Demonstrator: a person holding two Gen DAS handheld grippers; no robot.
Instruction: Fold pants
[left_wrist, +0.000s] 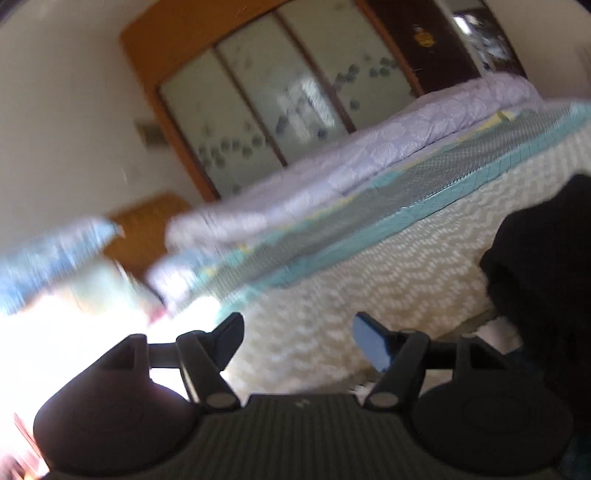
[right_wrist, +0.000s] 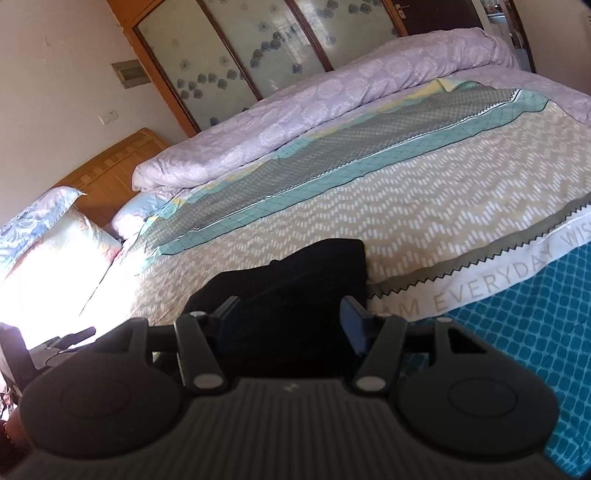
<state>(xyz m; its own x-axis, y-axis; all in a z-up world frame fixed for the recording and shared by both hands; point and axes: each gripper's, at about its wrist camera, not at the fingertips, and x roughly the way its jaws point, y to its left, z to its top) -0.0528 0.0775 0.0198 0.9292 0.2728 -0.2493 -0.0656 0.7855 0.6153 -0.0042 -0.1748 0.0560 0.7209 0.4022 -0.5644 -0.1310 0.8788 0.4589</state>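
The black pants (right_wrist: 295, 280) lie in a folded, compact pile on the patterned bedspread (right_wrist: 424, 206), right in front of my right gripper (right_wrist: 290, 321). That gripper is open, its fingers standing apart over the near edge of the pants, holding nothing. In the blurred left wrist view the pants (left_wrist: 543, 280) show as a dark mass at the right edge. My left gripper (left_wrist: 299, 343) is open and empty, to the left of the pants, above the bedspread (left_wrist: 369, 280).
A rolled lilac duvet (right_wrist: 314, 110) lies along the far side of the bed. Pillows (right_wrist: 48, 236) and a wooden headboard (right_wrist: 107, 177) are at the left. A wardrobe with frosted doors (right_wrist: 258, 44) stands behind. A teal blanket (right_wrist: 535, 332) covers the near right.
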